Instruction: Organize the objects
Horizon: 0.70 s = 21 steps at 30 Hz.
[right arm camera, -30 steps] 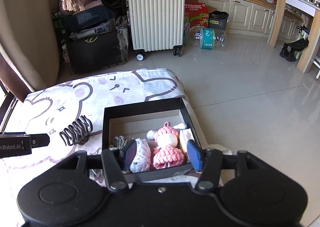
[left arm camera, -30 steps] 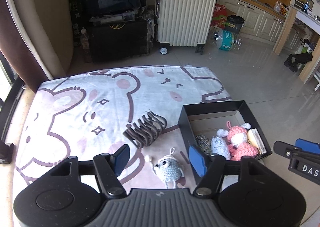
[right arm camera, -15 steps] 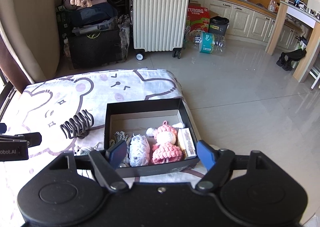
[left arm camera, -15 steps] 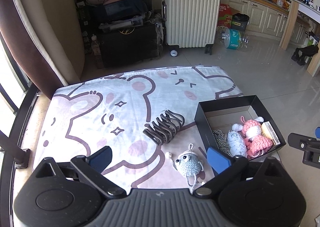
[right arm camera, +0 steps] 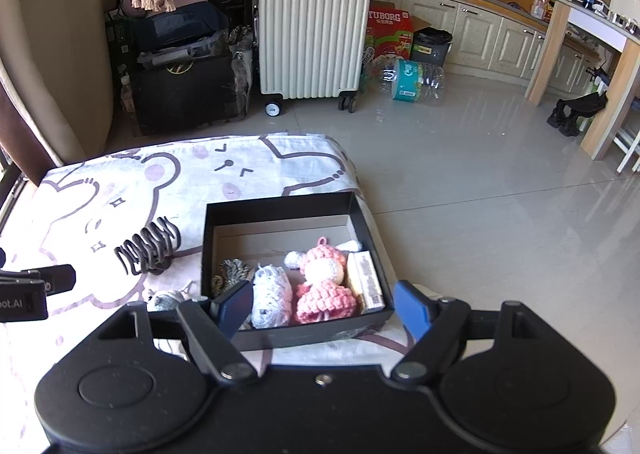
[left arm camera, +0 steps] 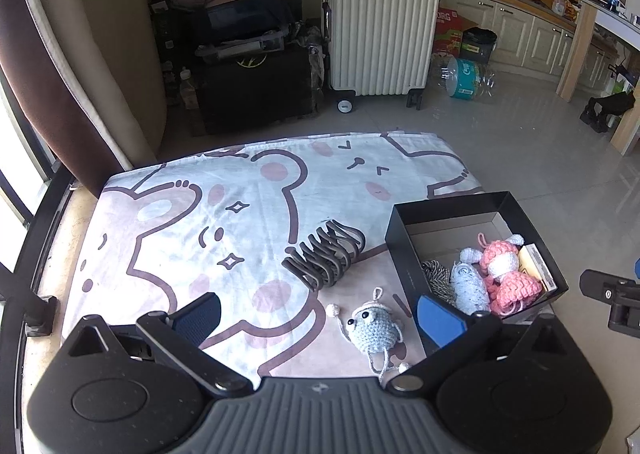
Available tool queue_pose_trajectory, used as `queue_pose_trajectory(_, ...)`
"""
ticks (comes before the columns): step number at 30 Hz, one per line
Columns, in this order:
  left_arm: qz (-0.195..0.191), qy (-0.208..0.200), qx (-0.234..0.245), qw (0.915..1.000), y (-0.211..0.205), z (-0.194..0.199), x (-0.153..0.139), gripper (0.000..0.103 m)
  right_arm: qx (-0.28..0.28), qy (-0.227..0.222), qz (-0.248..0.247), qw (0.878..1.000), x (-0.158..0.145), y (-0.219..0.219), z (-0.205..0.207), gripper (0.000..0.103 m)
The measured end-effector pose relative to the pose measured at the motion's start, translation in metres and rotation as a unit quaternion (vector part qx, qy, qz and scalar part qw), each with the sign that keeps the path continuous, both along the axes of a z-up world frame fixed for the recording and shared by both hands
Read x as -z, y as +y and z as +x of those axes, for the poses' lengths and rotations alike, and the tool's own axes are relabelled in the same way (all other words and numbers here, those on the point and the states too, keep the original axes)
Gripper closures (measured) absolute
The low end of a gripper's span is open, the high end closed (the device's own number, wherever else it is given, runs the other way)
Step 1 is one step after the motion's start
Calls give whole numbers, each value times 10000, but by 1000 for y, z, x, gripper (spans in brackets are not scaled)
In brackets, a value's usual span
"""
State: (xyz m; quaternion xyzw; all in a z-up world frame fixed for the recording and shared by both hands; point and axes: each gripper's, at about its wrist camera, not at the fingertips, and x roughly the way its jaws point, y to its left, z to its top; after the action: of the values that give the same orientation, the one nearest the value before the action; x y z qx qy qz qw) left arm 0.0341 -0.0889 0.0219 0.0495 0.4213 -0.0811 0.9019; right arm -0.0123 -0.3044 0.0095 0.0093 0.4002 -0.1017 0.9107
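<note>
A black open box (left arm camera: 440, 205) (right arm camera: 280, 201) stands at the right of the bear-print cloth. In it lie a pink crochet doll (left arm camera: 508, 274) (right arm camera: 324, 286), a pale blue crochet piece (left arm camera: 468, 286) (right arm camera: 270, 294), a striped piece (left arm camera: 436, 272) and a small carton (right arm camera: 366, 282). A grey-blue crochet mouse (left arm camera: 374, 328) lies on the cloth left of the box. A dark claw hair clip (left arm camera: 326, 254) (right arm camera: 148, 246) lies beyond it. My left gripper (left arm camera: 320, 318) is open and empty above the mouse. My right gripper (right arm camera: 324, 308) is open and empty above the box's near edge.
The bear-print cloth (left arm camera: 200, 222) covers a low surface that ends at the tiled floor (right arm camera: 480, 194) on the right. A white suitcase (left arm camera: 380, 22), black cases (left arm camera: 252, 90) and a curtain (left arm camera: 60, 74) stand beyond the far edge.
Both grippers have opened wide and drawn back and up, so more of the cloth and room shows. The mouse, clip and box have not moved.
</note>
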Motion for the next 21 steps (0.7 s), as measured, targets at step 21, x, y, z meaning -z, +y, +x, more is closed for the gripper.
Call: queue_pose_trajectory(21,50,89,53,9999,-3,5,11,0,134,-37,-284,9995,7,-2,1,0)
